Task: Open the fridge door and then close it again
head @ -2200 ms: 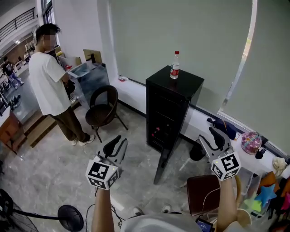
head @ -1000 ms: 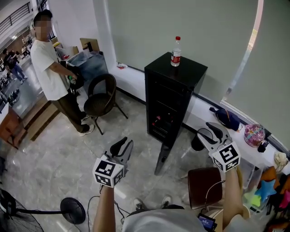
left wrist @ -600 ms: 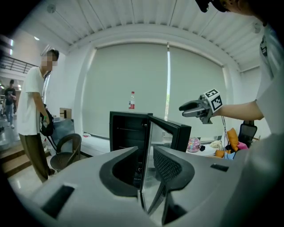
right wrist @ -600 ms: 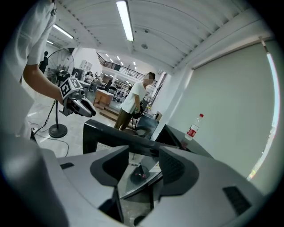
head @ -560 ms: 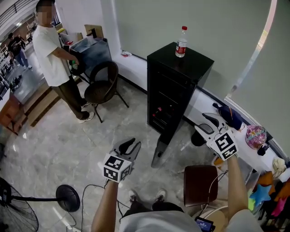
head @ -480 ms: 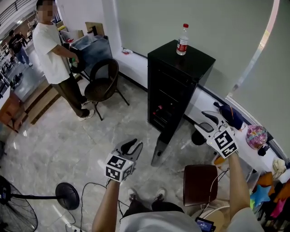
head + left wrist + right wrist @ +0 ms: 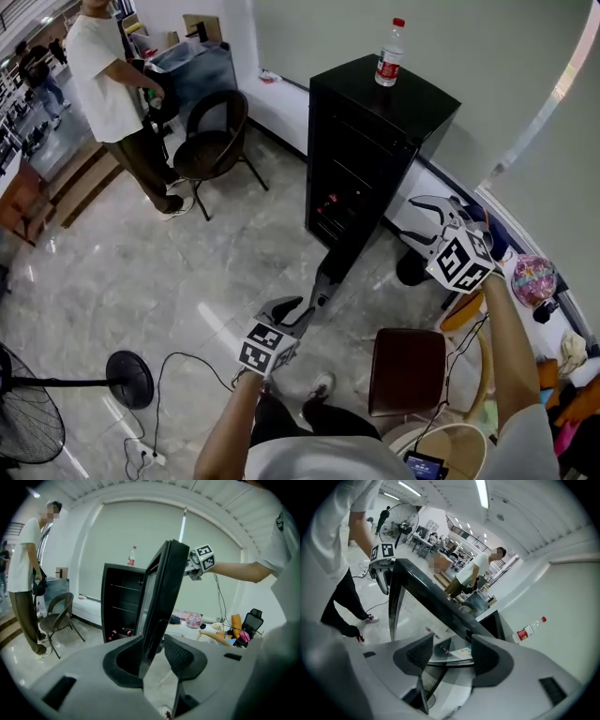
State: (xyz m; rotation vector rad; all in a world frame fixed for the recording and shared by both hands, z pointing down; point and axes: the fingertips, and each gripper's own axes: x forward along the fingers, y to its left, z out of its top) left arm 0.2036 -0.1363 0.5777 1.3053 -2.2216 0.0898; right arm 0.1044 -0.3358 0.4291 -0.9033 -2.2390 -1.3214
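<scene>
The black fridge [image 7: 375,141] stands against the wall with a water bottle [image 7: 389,52] on top. Its glass door [image 7: 323,281] hangs swung wide open. My left gripper [image 7: 292,307] is low at the door's free edge. In the left gripper view that edge [image 7: 161,588] runs between the jaws of the gripper [image 7: 151,644], which have just been opening; a gap shows at the right pad. My right gripper [image 7: 417,220] is behind the door's upper part. Its jaws [image 7: 451,641] have just been opening too, with the door frame [image 7: 426,592] beyond them and nothing gripped.
A person in a white shirt [image 7: 103,66] stands at the back left beside a black chair [image 7: 211,141]. A brown stool [image 7: 408,370] sits near my right arm. A fan [image 7: 28,412], a round stand base [image 7: 129,378] and cables lie on the floor at the left.
My left gripper has sunk and moved right to the door's free edge. My right gripper has dropped and rolled toward the door. The person at the back has barely moved.
</scene>
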